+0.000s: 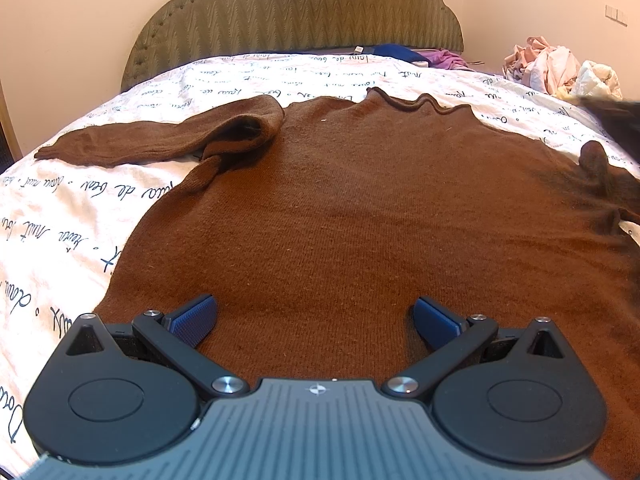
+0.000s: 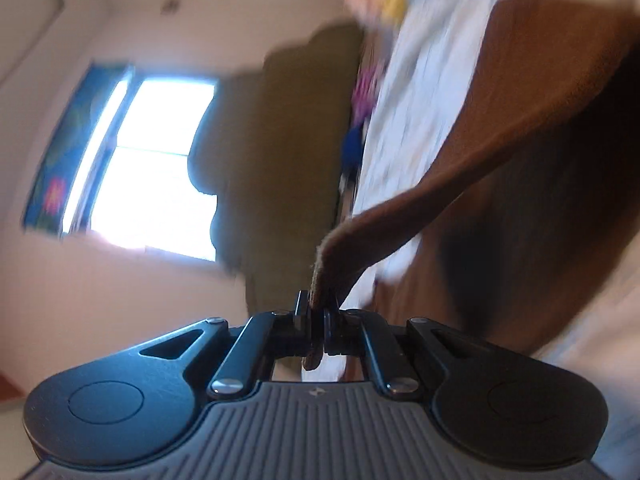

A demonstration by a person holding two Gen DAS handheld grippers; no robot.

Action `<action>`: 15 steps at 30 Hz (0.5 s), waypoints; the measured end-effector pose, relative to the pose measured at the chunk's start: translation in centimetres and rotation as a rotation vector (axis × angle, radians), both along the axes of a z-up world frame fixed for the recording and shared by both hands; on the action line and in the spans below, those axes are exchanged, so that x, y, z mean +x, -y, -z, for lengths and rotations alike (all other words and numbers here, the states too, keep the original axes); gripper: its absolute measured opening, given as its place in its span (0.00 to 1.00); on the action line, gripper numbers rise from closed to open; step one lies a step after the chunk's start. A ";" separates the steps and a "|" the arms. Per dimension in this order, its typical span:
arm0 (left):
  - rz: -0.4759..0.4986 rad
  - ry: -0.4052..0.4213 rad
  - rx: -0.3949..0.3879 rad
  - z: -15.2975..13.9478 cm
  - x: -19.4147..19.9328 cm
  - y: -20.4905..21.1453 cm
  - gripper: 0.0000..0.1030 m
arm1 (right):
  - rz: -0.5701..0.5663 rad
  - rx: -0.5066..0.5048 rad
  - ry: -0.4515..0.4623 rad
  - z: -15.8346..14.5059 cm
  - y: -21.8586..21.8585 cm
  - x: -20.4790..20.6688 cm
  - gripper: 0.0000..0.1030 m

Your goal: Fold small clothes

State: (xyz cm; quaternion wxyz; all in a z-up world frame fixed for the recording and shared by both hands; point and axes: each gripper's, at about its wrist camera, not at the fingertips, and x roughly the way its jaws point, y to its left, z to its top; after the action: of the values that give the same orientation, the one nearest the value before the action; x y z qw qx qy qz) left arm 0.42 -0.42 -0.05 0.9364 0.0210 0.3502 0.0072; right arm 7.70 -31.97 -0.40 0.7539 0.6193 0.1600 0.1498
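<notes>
Right wrist view shows us our right gripper (image 2: 318, 322) clamped tight on a sleeve end of the brown sweater (image 2: 500, 128), the knit stretching away toward the blurred, tilted bed sheet (image 2: 424, 80). Our left gripper (image 1: 315, 318) hangs with its blue pads (image 1: 196, 316) spread wide and holding nothing, just above the sweater's lower body. We see the garment lying flat on the script-printed sheet, neck toward the green headboard (image 1: 300, 12).

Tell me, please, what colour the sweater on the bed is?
Plain brown knit sweater; the left wrist view shows it best.
</notes>
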 end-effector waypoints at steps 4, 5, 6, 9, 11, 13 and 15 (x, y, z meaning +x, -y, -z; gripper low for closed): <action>0.003 0.001 -0.005 0.0 0.0 0.0 1.00 | -0.188 -0.004 -0.191 3.3 -6.8 4.6 0.42; 0.004 0.001 -0.009 0.0 -0.1 -0.1 1.00 | -0.184 0.011 -0.206 3.5 -7.1 4.3 0.49; 0.004 0.002 -0.013 0.0 -0.1 -0.1 1.00 | -0.181 0.015 -0.174 3.4 -7.1 3.7 0.57; -0.012 -0.004 -0.039 -0.8 0.0 -0.2 0.99 | -0.173 -0.039 -0.090 1.6 -5.7 0.7 0.76; 0.004 -0.024 -0.179 -1.9 0.7 -0.3 0.99 | -0.186 -0.094 -0.023 0.7 -4.4 -1.8 0.76; 0.064 -0.066 -0.375 -3.0 2.4 0.0 1.00 | -0.180 -0.216 0.023 0.1 -3.5 -4.2 0.76; 0.158 -0.135 -0.562 -3.4 5.5 1.1 1.00 | -0.160 -0.340 0.022 0.1 -3.4 -5.5 0.76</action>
State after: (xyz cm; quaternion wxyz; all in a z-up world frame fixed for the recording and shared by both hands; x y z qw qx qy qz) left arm 5.88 -1.49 3.32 0.8777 -0.2117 0.3974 -0.1642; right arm 2.19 -28.58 -0.54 0.8351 0.4666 0.2233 0.1870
